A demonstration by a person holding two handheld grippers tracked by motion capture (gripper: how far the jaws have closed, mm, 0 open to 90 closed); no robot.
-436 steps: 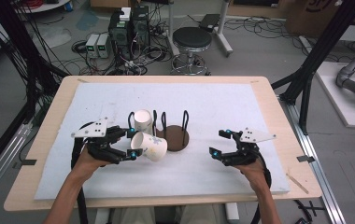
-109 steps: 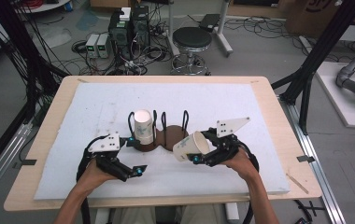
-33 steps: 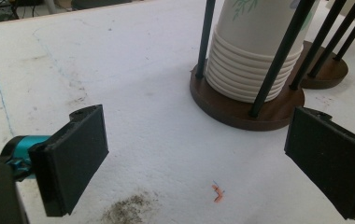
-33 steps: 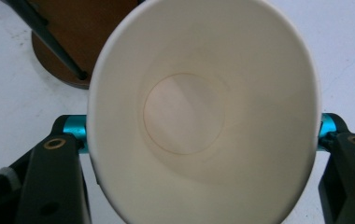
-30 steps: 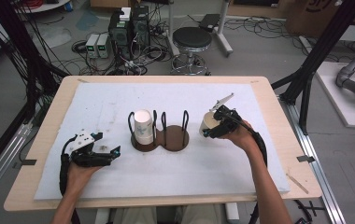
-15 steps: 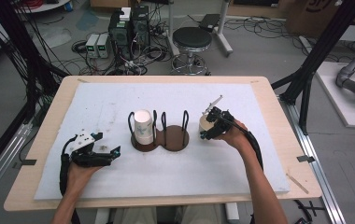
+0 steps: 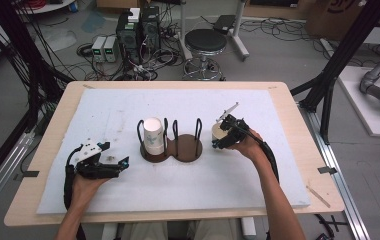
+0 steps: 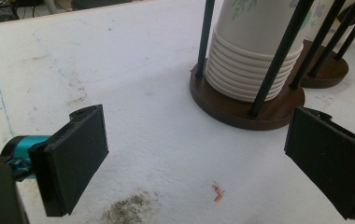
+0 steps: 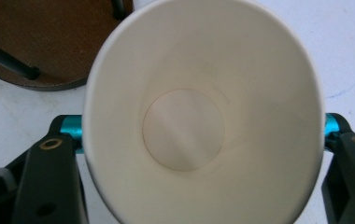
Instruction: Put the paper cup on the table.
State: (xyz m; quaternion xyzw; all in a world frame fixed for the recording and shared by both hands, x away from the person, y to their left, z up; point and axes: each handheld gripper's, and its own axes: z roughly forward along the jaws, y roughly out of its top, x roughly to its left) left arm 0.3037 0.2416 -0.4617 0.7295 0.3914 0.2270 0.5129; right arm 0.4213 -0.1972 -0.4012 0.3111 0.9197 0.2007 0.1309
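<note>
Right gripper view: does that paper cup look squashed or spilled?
The cup is pressed out of round, its rim oval between the right claw. It is empty, nothing spilled. It stands mouth up on the white mat, beside the holder.

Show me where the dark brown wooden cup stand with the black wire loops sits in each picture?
High view: the dark brown wooden cup stand sits mid-table, between the two hands.
Left gripper view: upper right, beyond the jaws, under the stack of white paper cups.
Right gripper view: top left corner, behind the rim of the white paper cup.
Shared landmark: the white foam sheet beneath it.
</note>
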